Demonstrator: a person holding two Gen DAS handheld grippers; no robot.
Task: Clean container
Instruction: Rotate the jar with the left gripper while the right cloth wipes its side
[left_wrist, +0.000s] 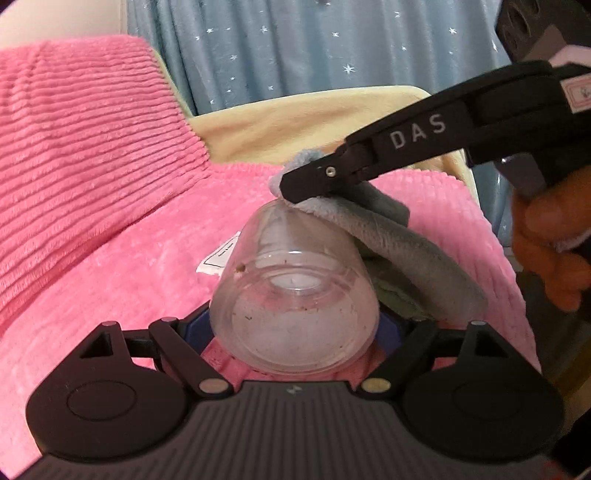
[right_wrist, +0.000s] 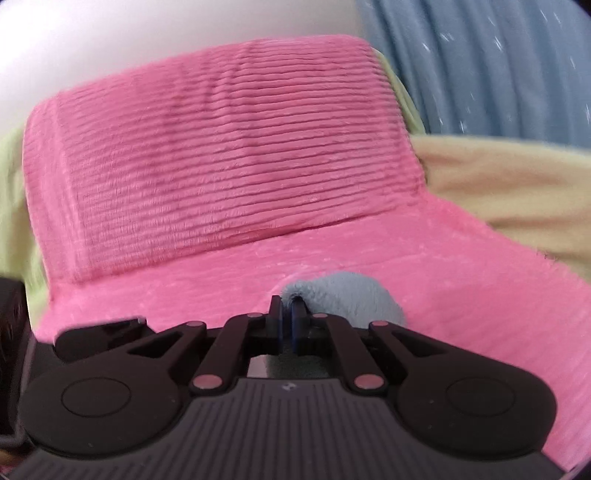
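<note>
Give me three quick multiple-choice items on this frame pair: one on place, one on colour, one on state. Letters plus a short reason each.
1. Where is the glass container?
A. Between the left gripper's fingers
B. Lying loose on the pink blanket
C. Inside a sink

2. What colour is the cloth in the right gripper?
A. Bright yellow
B. Grey-blue
C. Red

3. How is the right gripper?
A. Wide open, nothing in it
B. Shut on the cloth
C. Shut on the container's rim

Answers:
1 A: the left wrist view shows the container's wide base clamped between the blue pads, with its narrow end pointing away.
2 B: the fluffy cloth bulging past the fingertips is pale grey-blue in both views.
3 B: the right wrist view shows the fingers nearly together with cloth pinched between them.
</note>
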